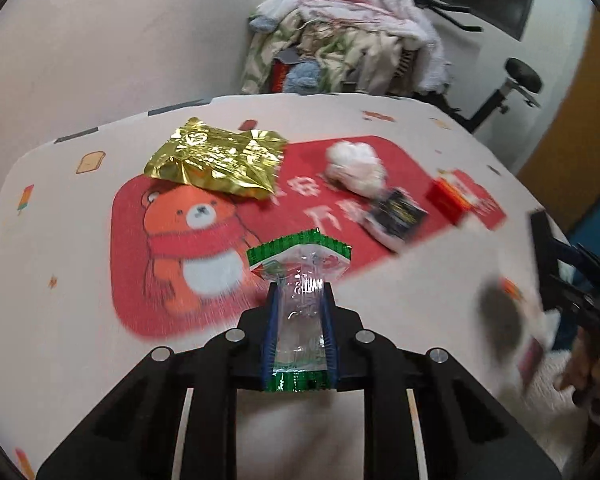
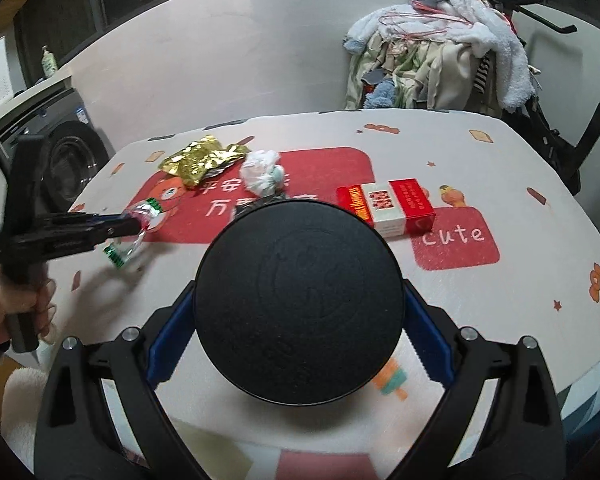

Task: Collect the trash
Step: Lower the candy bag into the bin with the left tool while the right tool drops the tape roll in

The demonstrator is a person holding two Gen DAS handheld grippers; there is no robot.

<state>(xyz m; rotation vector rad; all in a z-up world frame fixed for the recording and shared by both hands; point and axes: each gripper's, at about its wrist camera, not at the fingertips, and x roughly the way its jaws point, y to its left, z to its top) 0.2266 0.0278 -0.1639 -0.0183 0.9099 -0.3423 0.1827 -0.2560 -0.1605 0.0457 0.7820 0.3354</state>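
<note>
Table (image 2: 500,152) with bear-print cloth. Right gripper (image 2: 300,304) clamps round black lid (image 2: 298,304) at centre. Left gripper (image 1: 300,300) pinches clear green-edged wrapper (image 1: 300,264), above table at 9 o'clock. Gold foil bag (image 2: 200,158) at 11, white tissue wad (image 2: 260,174) beside it, red cigarette pack (image 2: 388,206) at 1.

The left gripper (image 1: 300,296) is clamping its jaws on a wrapper (image 1: 300,268), and a bare hand (image 2: 8,300) is gripping its handle. The right gripper (image 2: 298,308) is holding its jaws wide around a black disc (image 2: 298,304).
</note>
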